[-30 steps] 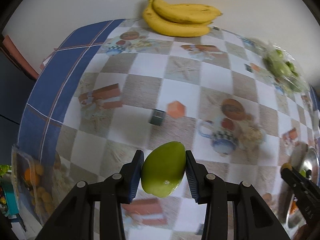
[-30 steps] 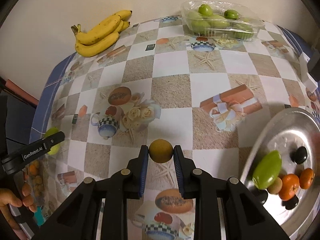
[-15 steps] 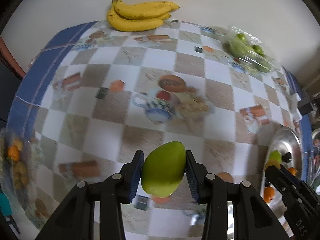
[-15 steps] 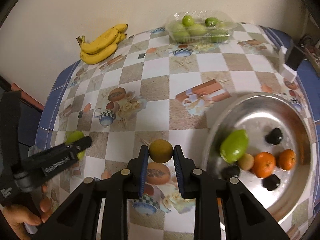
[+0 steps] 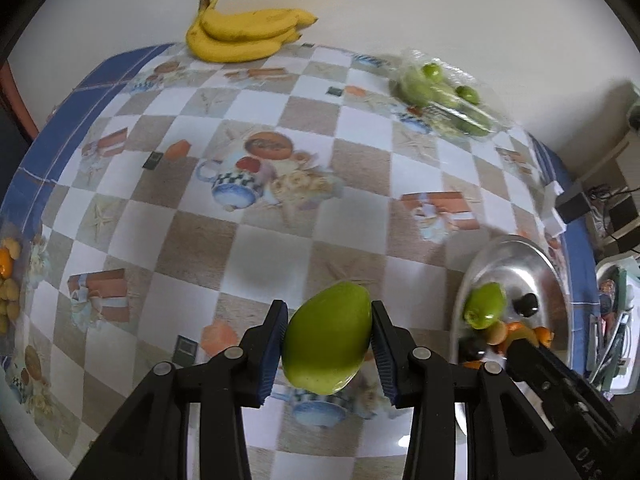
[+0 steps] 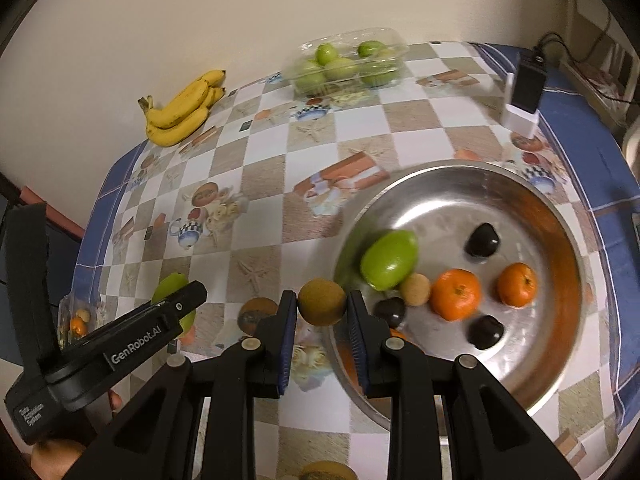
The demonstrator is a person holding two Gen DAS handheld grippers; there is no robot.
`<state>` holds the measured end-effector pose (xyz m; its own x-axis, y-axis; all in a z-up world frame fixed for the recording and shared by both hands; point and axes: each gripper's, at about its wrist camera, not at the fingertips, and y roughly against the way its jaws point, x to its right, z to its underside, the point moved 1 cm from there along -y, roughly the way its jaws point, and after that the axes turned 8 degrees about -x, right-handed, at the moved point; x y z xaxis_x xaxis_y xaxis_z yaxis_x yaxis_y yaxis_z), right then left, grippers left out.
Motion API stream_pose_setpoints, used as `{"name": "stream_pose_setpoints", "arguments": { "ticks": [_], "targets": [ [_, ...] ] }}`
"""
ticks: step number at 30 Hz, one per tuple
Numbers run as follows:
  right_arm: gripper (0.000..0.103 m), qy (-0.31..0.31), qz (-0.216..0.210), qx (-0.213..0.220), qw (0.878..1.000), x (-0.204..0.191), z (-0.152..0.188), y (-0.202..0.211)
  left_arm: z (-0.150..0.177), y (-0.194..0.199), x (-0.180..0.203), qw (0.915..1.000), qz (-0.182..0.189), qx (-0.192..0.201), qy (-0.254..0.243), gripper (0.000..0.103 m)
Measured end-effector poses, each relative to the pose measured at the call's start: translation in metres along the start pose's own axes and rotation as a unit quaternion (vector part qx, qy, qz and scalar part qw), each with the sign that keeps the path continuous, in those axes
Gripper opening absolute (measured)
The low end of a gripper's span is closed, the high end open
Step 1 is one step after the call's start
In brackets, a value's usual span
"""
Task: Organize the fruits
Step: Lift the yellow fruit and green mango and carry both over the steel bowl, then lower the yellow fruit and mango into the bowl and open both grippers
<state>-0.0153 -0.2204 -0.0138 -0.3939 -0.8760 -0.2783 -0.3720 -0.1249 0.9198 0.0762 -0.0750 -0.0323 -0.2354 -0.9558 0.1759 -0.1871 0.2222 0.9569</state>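
My left gripper (image 5: 329, 340) is shut on a large green mango (image 5: 326, 338), held above the checkered tablecloth left of the steel bowl (image 5: 516, 258). My right gripper (image 6: 322, 312) is shut on a small round brown fruit (image 6: 322, 302), just left of the steel bowl's rim (image 6: 460, 168). Inside that bowl lie a green mango (image 6: 389, 260), two oranges (image 6: 457, 294), a small tan fruit (image 6: 416, 289) and three dark fruits (image 6: 483, 240). In the right wrist view the left gripper (image 6: 176, 308) shows at lower left, its mango (image 6: 172, 286) peeking out behind it.
A bunch of bananas (image 5: 244, 34) lies at the table's far edge by the wall. A clear plastic box of green fruits (image 6: 348, 64) sits at the back. A black charger on a white block (image 6: 524, 92) stands at the far right. Another clear pack of small fruits (image 5: 8, 280) sits at the table's left edge.
Both grippers have moved right across the table toward the steel bowl, each keeping its fruit. The bowl now fills more of the right wrist view.
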Motion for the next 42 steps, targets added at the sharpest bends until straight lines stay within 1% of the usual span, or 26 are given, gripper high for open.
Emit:
{"name": "stream_pose_setpoints", "arguments": {
  "ticks": [3, 7, 19, 30, 34, 38, 42],
  "targets": [
    [0.027, -0.014, -0.002, 0.001, 1.0, 0.014, 0.002, 0.005, 0.003, 0.01, 0.015, 0.9997, 0.005, 0.019, -0.012, 0.044],
    [0.027, -0.029, -0.003, 0.002, 1.0, 0.03, 0.001, 0.009, 0.005, 0.016, 0.029, 0.9991, 0.007, 0.034, -0.024, 0.044],
    [0.027, -0.072, 0.007, 0.015, 0.997, 0.068, 0.0, 0.019, 0.016, 0.022, 0.072, 0.9957, 0.021, 0.041, -0.08, 0.044],
    [0.027, -0.09, 0.015, 0.014, 0.996, 0.083, -0.001, 0.02, 0.023, 0.02, 0.092, 0.9929, 0.042, 0.03, -0.107, 0.044],
    [0.027, -0.102, 0.023, 0.012, 0.994, 0.091, -0.001, 0.019, 0.023, 0.015, 0.096, 0.9922, 0.06, 0.017, -0.108, 0.044],
    [0.027, -0.111, 0.027, 0.01, 0.993, 0.097, 0.0, 0.018, 0.026, 0.01, 0.104, 0.9909, 0.06, 0.011, -0.12, 0.044],
    [0.027, -0.119, 0.031, 0.006, 0.992, 0.103, 0.0, 0.015, 0.029, -0.001, 0.113, 0.9892, 0.063, -0.002, -0.132, 0.044]
  ]
}}
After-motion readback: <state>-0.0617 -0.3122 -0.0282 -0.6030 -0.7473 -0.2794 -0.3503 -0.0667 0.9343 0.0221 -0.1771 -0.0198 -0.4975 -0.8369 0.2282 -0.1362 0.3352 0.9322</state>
